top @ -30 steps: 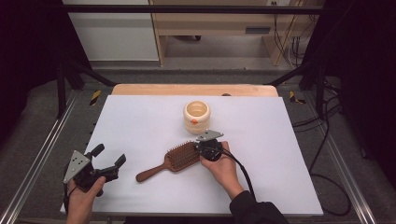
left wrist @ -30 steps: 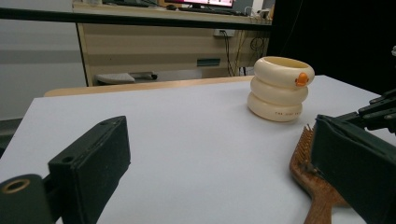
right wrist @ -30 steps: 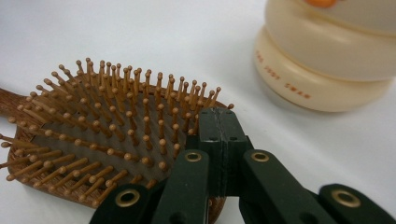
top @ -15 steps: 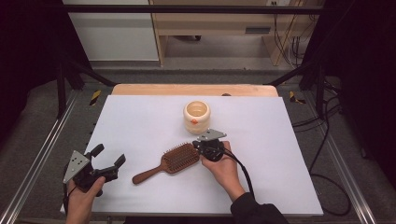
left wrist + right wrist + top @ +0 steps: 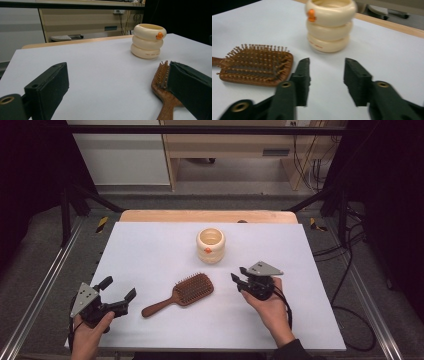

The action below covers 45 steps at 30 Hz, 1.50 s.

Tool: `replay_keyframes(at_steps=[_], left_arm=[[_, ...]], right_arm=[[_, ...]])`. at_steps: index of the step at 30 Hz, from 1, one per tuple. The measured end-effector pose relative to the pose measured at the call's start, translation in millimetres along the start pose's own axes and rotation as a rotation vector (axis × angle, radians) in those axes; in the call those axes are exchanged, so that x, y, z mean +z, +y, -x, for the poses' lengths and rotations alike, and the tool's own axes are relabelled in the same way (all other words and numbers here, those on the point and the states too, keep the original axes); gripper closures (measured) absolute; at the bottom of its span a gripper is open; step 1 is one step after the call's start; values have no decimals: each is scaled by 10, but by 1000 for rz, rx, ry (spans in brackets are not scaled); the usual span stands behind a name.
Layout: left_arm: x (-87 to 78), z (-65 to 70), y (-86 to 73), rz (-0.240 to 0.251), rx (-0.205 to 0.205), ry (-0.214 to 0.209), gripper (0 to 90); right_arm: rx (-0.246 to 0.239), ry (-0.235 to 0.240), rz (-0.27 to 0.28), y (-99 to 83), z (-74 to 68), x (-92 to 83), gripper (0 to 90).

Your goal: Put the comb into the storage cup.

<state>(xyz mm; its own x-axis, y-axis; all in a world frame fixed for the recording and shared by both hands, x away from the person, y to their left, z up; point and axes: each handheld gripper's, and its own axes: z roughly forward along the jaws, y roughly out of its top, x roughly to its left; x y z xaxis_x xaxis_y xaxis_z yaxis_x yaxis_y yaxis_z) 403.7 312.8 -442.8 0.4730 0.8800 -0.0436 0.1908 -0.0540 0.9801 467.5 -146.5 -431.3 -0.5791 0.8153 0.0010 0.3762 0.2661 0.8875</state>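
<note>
Right now my right gripper [image 5: 239,276] hangs just off the head end of the wooden hairbrush [image 5: 179,295], its jaws having just been opening, with nothing between them but bare white table [image 5: 150,245]. Seen along those jaws in the right gripper view, the hairbrush [image 5: 255,65] lies bristles up beside the left jaw, close to it but apart, and the cream ringed cup [image 5: 329,25] with its orange duck mark stands upright beyond the gap. From above, the brush lies flat on the near half of the table, its handle pointing toward my left gripper [image 5: 120,292] and its head toward my right one, while the cup [image 5: 210,245] stands well behind it. My left gripper sits low at the near left edge, jaws wide apart and holding nothing; in its own view the brush [image 5: 165,87] shows just behind the right-hand jaw.
</note>
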Motion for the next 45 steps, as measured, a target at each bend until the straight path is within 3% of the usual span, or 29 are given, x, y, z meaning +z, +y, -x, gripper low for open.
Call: replay_keyframes(at_steps=[2,3,5,6,8,9,14,17,19,21,24,29,35,45], left_arm=[[-3,13,18,-5,-7,-12,40],[1,22,28,-13,4,-16,37],[14,42,50,-20,16,-21,37],[28,53,63,-28,27,-23,37],[53,70,97,-42,52,-24,37],[69,79,118,-51,60,-27,38],[141,163,241,-100,85,-48,39],[193,232,331,-146,121,-51,40],[236,282,374,-184,155,-32,42],[279,316,403,-228,178,-18,42],[327,361,438,-266,171,-30,45],[397,474,532,-358,219,-53,49],[463,592,602,-405,256,-84,49],[577,695,562,-482,289,-150,67]], right_arm=[[27,-27,5,-37,84,-123,416],[43,-66,16,-81,160,-243,318],[44,-77,26,-100,187,-287,284],[51,-105,53,-148,266,-406,192],[51,-112,62,-164,290,-441,167],[69,-129,88,-214,361,-520,83],[64,-147,139,-332,447,-592,58],[71,-136,161,-364,492,-635,53],[93,-138,178,-387,509,-653,56],[101,-149,182,-430,506,-668,62],[116,-145,180,-475,509,-666,61],[118,-147,174,-489,529,-668,63],[119,-152,165,-502,530,-659,64],[115,-151,162,-511,533,-649,64]])
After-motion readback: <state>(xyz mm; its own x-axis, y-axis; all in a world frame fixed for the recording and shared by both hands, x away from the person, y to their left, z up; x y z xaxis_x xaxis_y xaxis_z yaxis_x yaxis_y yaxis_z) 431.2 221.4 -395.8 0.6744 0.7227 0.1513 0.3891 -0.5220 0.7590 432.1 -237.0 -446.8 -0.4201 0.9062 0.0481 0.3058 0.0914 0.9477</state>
